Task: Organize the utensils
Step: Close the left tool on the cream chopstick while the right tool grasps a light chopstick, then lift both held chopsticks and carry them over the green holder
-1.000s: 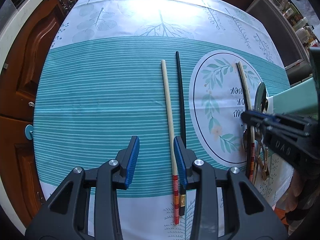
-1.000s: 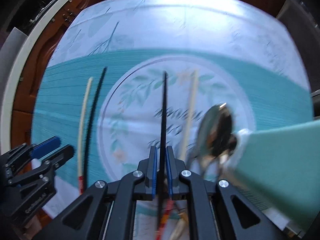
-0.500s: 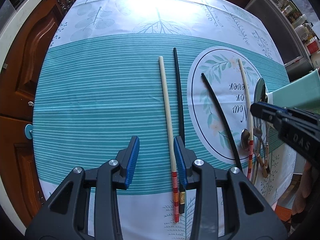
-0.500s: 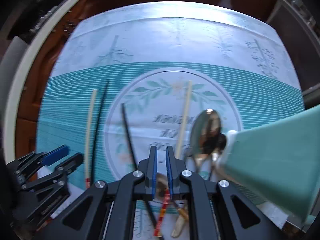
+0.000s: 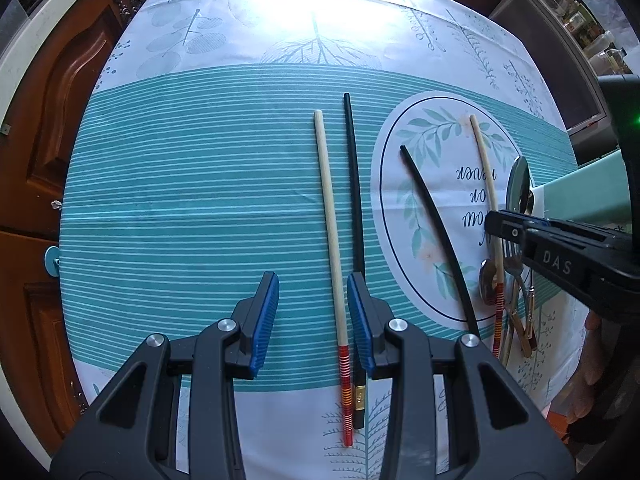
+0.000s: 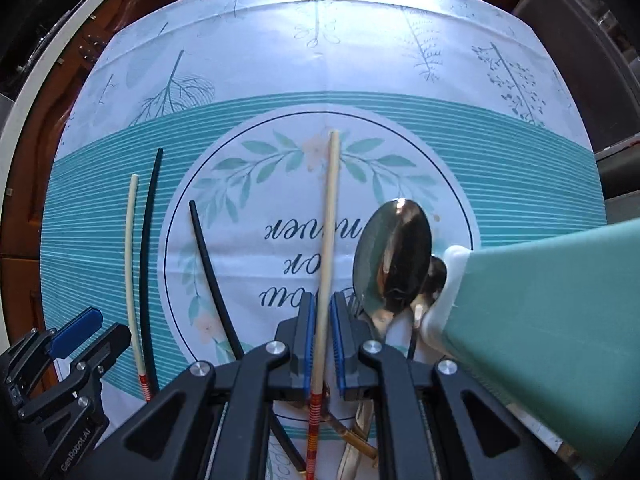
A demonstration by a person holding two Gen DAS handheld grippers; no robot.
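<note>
A: We see the left gripper (image 5: 313,316) low over the near edge of the tablecloth (image 5: 200,200), jaws wide apart and holding nothing; a cream chopstick (image 5: 331,256) lies between its pads and a black chopstick (image 5: 356,216) runs under the right pad.

B: And the right gripper (image 6: 321,338) sits near the cloth's right edge, its jaws narrowly parted around a second cream chopstick (image 6: 329,232). We cannot tell if the pads touch it.

A: Another black chopstick (image 6: 208,268) lies loose, slanted across the printed oval.

B: Beside it, a large spoon (image 6: 390,256) overlaps a green box (image 6: 552,292). The forks and handles beneath are hidden by the fingers, hard to separate.
</note>
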